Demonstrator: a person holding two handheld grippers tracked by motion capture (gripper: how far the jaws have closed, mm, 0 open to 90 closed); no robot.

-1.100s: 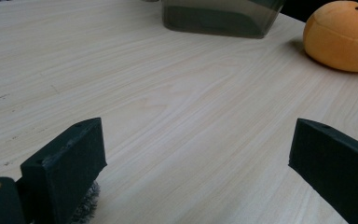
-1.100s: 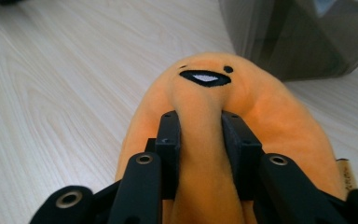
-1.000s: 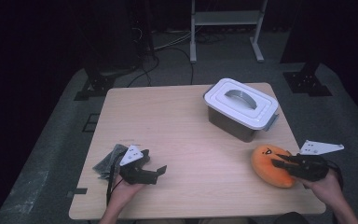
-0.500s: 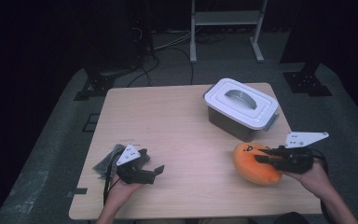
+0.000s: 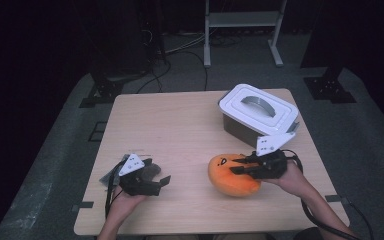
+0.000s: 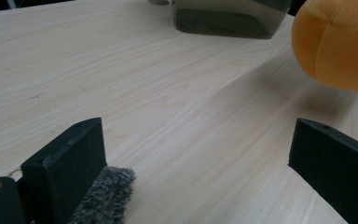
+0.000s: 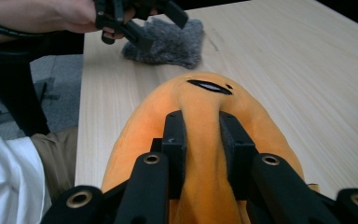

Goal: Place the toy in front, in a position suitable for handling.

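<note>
An orange plush toy [image 5: 232, 176] with a small black face lies on the wooden table [image 5: 180, 125] at the front right. My right gripper [image 5: 240, 166] is shut on it, pinching a fold of its fabric [image 7: 204, 140] between the jaws. At the front left my left gripper [image 5: 157, 182] stands open just above the table, jaws wide apart with nothing between them. A grey furry cloth [image 5: 147, 172] lies under and beside the left gripper; its edge [image 6: 103, 193] shows by the left jaw. The plush [image 6: 338, 44] sits at the upper right of the left gripper view.
A grey bin with a white handled lid [image 5: 258, 109] stands at the back right of the table, close behind the plush. Bare wood spans the table's middle and back left. Stands and cables cover the dark floor beyond.
My right gripper has carried the orange plush leftward, from the table's right edge toward the middle front. The left gripper has stayed where it was, open.
</note>
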